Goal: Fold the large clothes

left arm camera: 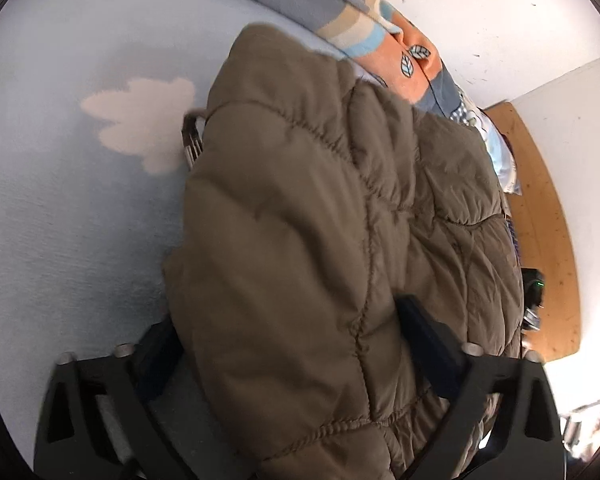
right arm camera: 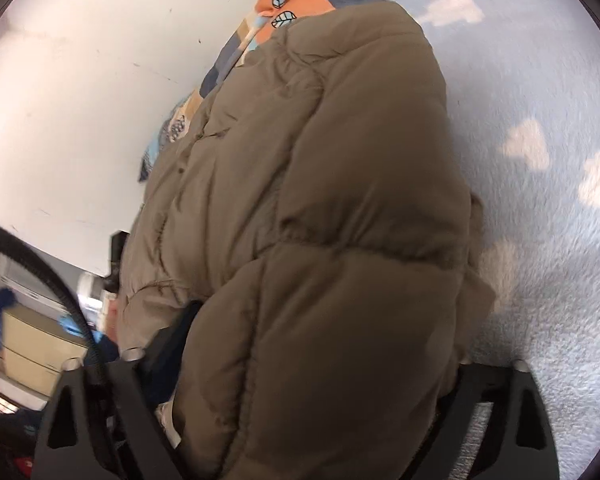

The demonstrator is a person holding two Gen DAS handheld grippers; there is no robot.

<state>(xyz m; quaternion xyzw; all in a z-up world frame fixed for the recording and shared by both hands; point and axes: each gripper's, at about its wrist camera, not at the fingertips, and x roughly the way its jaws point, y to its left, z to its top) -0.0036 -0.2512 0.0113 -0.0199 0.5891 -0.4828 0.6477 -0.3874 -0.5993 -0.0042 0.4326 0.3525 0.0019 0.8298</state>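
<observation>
A large brown quilted puffer jacket [left arm camera: 320,220] lies bunched on a pale blue blanket with cream flower shapes [left arm camera: 60,180]. My left gripper [left arm camera: 296,340] has its black fingers [left arm camera: 424,336] on either side of a thick fold of the jacket and is shut on it. In the right wrist view the same jacket [right arm camera: 320,200] fills the middle. My right gripper [right arm camera: 312,360] is shut on another thick fold; its left finger [right arm camera: 168,344] shows, and the right one is mostly hidden under the padding.
A patterned orange, blue and grey duvet [left arm camera: 380,28] lies along the white wall [right arm camera: 80,100] behind the jacket. A wooden board [left arm camera: 540,220] stands at the bed's end. A black cable [right arm camera: 60,280] and a cream drawer unit [right arm camera: 32,352] are at the right view's lower left.
</observation>
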